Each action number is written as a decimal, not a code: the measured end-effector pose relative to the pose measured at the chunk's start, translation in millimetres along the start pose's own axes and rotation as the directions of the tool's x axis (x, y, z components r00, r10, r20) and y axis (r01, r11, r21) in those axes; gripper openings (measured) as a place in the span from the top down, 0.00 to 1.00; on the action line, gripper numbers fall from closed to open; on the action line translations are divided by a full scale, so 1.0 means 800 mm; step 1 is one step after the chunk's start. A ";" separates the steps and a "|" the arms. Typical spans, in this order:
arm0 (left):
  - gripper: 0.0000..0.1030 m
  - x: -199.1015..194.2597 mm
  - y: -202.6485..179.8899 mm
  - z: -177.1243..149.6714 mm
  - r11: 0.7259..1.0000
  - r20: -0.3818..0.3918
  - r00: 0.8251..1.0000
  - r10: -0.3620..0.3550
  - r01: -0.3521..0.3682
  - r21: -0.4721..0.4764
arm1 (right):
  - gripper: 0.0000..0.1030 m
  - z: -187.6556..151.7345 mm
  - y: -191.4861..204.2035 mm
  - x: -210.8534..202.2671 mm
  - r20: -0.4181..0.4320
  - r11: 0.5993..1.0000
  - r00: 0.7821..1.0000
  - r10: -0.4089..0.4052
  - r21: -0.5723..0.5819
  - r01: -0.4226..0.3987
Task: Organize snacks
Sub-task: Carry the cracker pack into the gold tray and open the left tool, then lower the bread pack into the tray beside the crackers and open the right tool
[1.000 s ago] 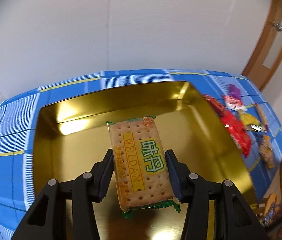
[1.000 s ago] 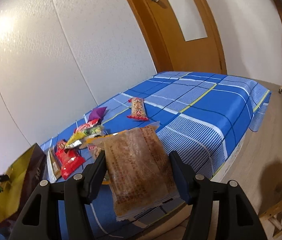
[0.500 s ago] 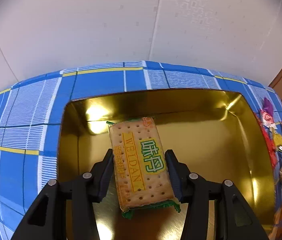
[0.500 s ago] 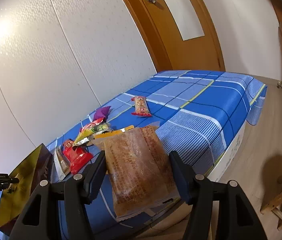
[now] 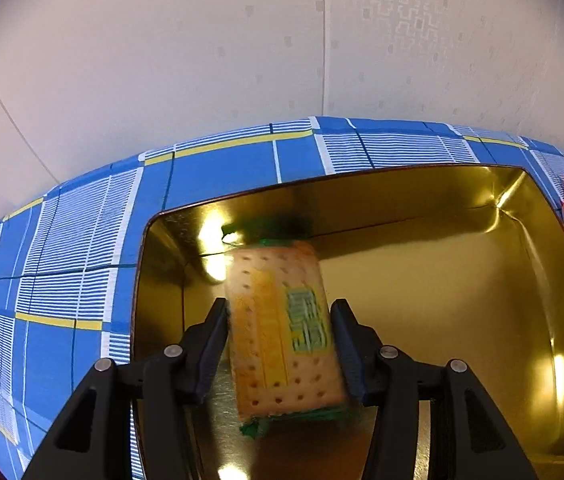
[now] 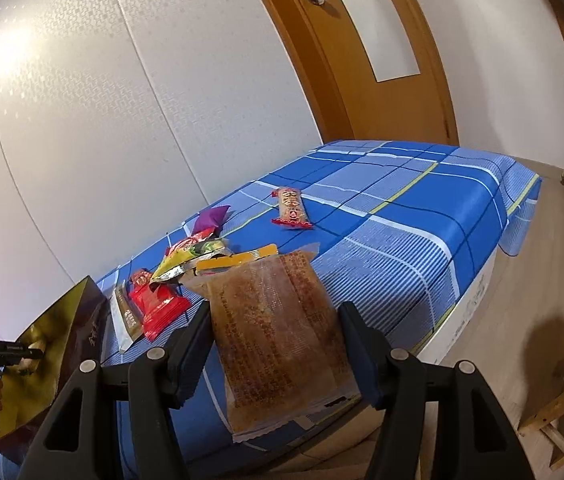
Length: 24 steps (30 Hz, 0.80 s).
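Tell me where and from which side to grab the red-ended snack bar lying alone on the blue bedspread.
Grip the snack bar across its narrow middle, coming from above with jaws straddling the long edges. It lies flat on the bedspread, apart from other packets, its crimped ends too thin to hold.

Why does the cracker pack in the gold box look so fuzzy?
The cracker pack is blurred and tilted between the left tool's just-opened jaws, apparently dropping into the gold tin. Nothing looks spilled or torn. The right tool grips a brown snack pack.

The left gripper [image 5: 280, 320] is pointed steeply down, its jaws just opened wider; the right gripper [image 6: 276, 334] is angled gently down, its jaws clamped.
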State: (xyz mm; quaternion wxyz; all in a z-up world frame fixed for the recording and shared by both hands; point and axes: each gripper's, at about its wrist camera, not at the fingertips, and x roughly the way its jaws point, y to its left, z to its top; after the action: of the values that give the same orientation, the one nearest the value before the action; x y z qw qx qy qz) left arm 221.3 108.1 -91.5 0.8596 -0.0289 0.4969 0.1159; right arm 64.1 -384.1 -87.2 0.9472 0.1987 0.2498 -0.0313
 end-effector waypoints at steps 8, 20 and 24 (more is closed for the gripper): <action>0.17 -0.044 0.004 -0.010 0.995 0.059 0.994 -0.093 0.095 -0.026 | 0.39 -0.001 0.007 -0.006 0.011 1.000 1.000 -0.007 -0.019 0.007; 0.13 -0.110 0.003 -0.067 0.965 0.064 0.964 -0.257 0.260 -0.031 | 0.39 0.033 0.106 -0.011 -0.085 0.991 0.990 0.114 -0.056 -0.119; 0.13 -0.129 0.012 -0.080 0.965 0.109 0.960 -0.260 0.263 -0.015 | 0.39 0.046 0.189 -0.004 -0.139 0.959 0.964 0.225 -0.142 -0.245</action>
State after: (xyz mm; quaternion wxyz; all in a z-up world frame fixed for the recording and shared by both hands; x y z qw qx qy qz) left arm 115.1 89.5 -34.2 0.8919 -0.1007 0.4408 0.0101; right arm 102.2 -259.8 -1.6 0.9399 0.1527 0.2833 0.1137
